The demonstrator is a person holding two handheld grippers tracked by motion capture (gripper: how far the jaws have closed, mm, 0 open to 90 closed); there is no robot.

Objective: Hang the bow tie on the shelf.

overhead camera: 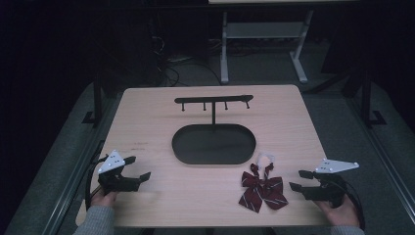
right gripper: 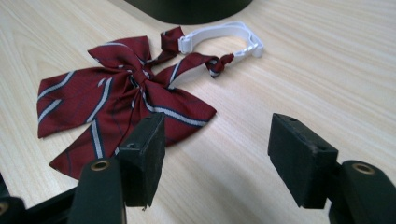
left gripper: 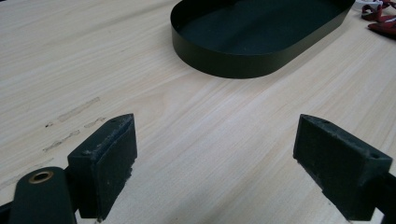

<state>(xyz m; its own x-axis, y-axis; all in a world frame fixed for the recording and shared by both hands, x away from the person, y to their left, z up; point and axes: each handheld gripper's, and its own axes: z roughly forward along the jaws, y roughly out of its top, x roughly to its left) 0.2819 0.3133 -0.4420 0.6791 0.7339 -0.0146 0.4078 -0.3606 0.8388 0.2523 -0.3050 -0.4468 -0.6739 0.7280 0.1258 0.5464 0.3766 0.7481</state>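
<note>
The room is dark; a light wooden table (overhead camera: 147,107) stands on grey floor (overhead camera: 264,66), and behind it a white desk frame (overhead camera: 266,34) and black cables (overhead camera: 169,63)

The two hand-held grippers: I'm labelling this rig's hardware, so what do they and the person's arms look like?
Each hand-held gripper, left and right, is black with two blocky, matte jaws, brass-coloured rivets at the finger pivots, a grey three-cornered plate on top and a black cable trailing behind. The person's sleeves are grey knit.
</note>
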